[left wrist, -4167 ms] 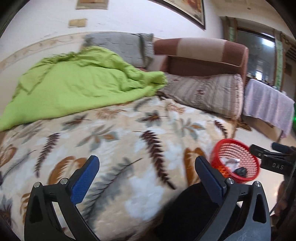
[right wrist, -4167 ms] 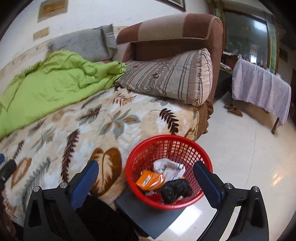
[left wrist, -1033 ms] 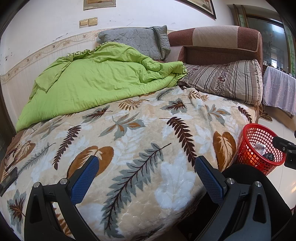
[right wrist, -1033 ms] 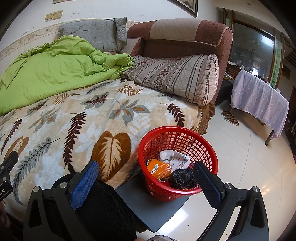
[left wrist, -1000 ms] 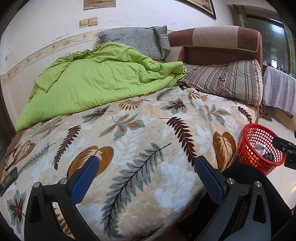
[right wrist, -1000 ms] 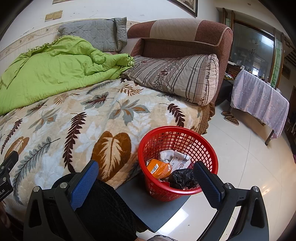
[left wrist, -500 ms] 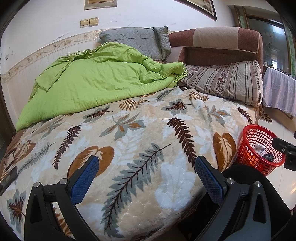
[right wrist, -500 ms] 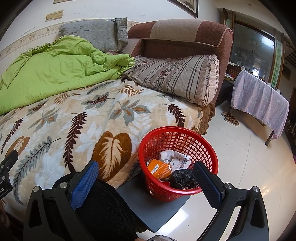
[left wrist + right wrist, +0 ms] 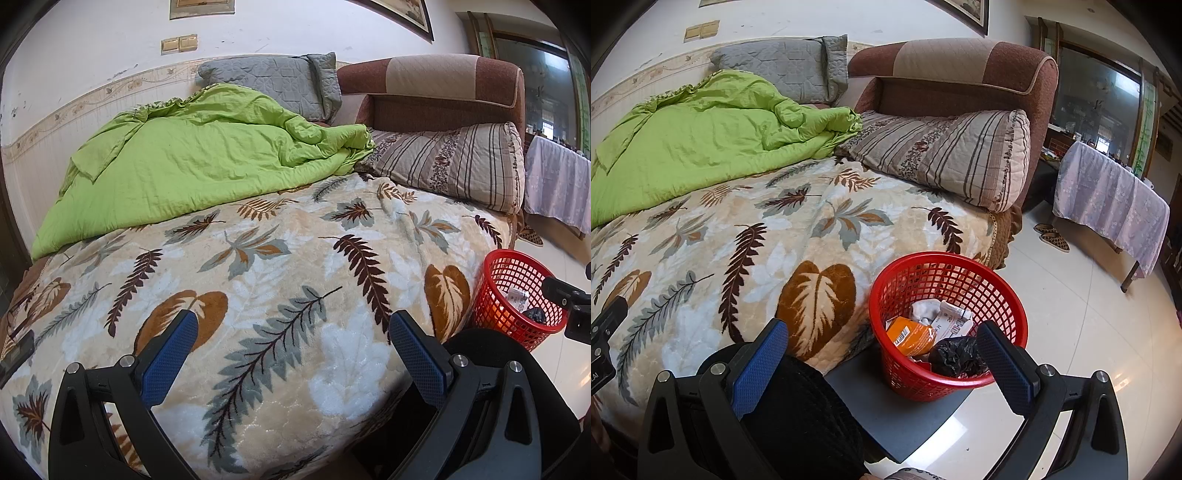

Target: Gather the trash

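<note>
Bedroom with a pale tiled floor [image 9: 1071, 332] and a bed under a leaf-print blanket [image 9: 280, 280]; I read the scene outward from the red basket [image 9: 1008, 299], which stands on a dark grey mat [image 9: 897, 413] just beside the bed's near corner. Inside it lie an orange packet [image 9: 910, 334], a crumpled black bag [image 9: 955, 358] and white paper wrappers [image 9: 945, 315], so I judge the collecting step to be largely done, or between pickups. My right gripper [image 9: 882, 365] hangs above and just short of the basket, its blue-padded jaws spread wide with nothing between them. My left gripper [image 9: 290, 350] hovers over the foot of the blanket, equally wide open and empty; from its view the basket sits low at the right edge, near the tip of the other tool. Farther out: a green quilt [image 9: 192, 158] bunched toward the wall, a grey pillow [image 9: 273, 83], a striped bolster [image 9: 454, 162] against the brown headboard [image 9: 436, 88], slippers [image 9: 1051, 236] on the floor and a cloth-covered table [image 9: 1108, 199]. I can pick out no loose litter on the blanket or the visible floor. The next move, as I judge it, calls for sweeping both cameras for leftover scraps; failing that, the task can be closed.
</note>
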Demonstrator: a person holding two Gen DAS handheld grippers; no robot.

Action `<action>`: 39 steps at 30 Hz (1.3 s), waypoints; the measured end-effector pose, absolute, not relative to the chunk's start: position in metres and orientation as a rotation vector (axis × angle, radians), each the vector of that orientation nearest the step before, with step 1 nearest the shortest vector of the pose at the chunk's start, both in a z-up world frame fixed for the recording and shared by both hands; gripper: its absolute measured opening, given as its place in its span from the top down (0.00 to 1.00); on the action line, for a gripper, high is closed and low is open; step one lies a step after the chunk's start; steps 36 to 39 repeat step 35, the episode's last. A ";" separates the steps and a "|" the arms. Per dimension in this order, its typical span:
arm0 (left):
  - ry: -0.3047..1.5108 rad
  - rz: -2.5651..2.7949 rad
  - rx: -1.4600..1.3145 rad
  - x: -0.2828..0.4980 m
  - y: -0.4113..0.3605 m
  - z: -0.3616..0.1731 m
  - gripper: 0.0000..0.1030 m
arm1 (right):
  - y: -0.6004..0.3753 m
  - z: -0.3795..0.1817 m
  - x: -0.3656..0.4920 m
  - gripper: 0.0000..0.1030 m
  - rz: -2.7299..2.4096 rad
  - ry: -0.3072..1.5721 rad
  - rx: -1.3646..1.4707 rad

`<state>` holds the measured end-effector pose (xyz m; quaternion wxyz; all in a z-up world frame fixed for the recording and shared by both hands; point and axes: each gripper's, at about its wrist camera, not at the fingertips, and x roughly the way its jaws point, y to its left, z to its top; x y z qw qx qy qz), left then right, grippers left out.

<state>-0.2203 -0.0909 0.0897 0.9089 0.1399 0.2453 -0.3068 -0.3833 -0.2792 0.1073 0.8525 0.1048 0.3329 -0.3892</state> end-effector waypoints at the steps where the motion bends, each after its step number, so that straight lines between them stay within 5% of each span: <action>1: 0.506 -0.633 0.288 -0.220 -0.091 0.090 0.00 | -0.279 0.107 -0.383 0.00 -0.819 0.701 0.221; 20: 0.581 -0.599 0.208 -0.204 -0.077 0.087 0.00 | -0.277 0.112 -0.358 0.00 -0.736 0.695 0.182; 28: 0.724 -0.350 0.029 -0.127 -0.015 0.078 0.00 | -0.261 0.129 -0.274 0.00 -0.488 0.738 0.156; 35: 0.826 -0.117 -0.019 -0.061 0.021 0.045 0.00 | -0.231 0.077 -0.141 0.00 -0.339 0.888 0.105; 39: 0.826 -0.117 -0.019 -0.061 0.021 0.045 0.00 | -0.231 0.077 -0.141 0.00 -0.339 0.888 0.105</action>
